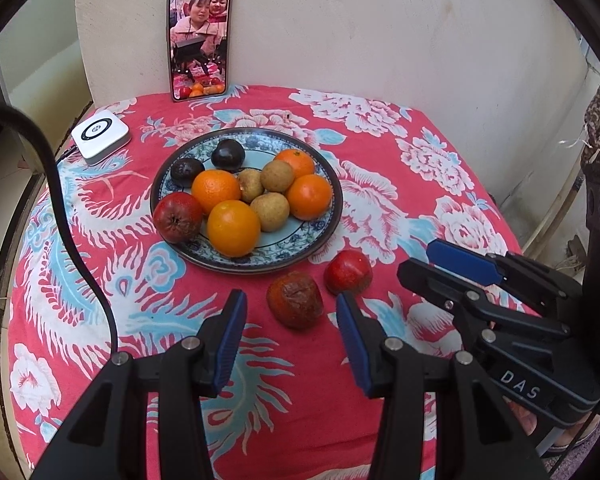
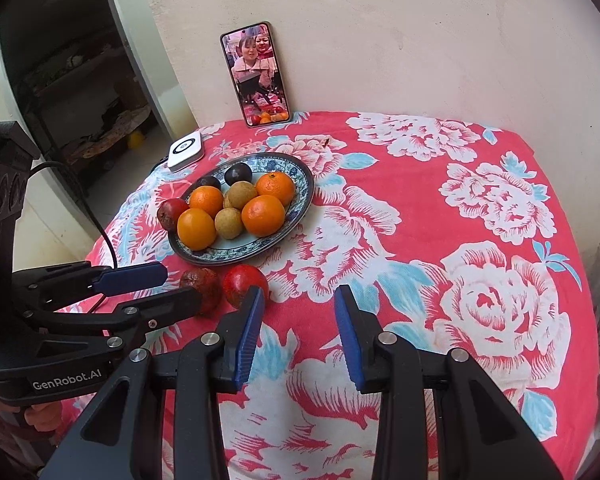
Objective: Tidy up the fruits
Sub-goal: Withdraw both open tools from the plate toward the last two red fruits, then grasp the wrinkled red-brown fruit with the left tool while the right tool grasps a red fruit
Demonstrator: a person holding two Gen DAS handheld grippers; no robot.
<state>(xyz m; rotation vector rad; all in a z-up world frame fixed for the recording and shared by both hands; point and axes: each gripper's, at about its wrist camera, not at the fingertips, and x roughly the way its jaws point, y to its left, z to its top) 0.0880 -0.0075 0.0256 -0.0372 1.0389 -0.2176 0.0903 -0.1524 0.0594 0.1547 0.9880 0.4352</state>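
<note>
A blue patterned plate (image 1: 324, 184) (image 2: 304, 188) holds several fruits: oranges (image 1: 233, 228), brown round fruits (image 1: 270, 211), two dark fruits (image 1: 228, 155) and a red fruit (image 1: 177, 217) at its left rim. Two fruits lie on the cloth in front of the plate: a wrinkled brown-red one (image 1: 295, 300) (image 2: 202, 282) and a red one (image 1: 348, 272) (image 2: 244, 280). My left gripper (image 1: 290, 308) (image 2: 180, 286) is open, with the wrinkled fruit just beyond its fingertips. My right gripper (image 2: 298, 304) (image 1: 416, 260) is open and empty, right of the red fruit.
A red floral cloth (image 1: 380, 208) covers the round table. A phone (image 1: 199, 42) (image 2: 256, 74) leans on the back wall. A white box (image 1: 100, 136) (image 2: 186, 152) with a cable sits at the far left. A black cable (image 1: 76, 240) hangs at left.
</note>
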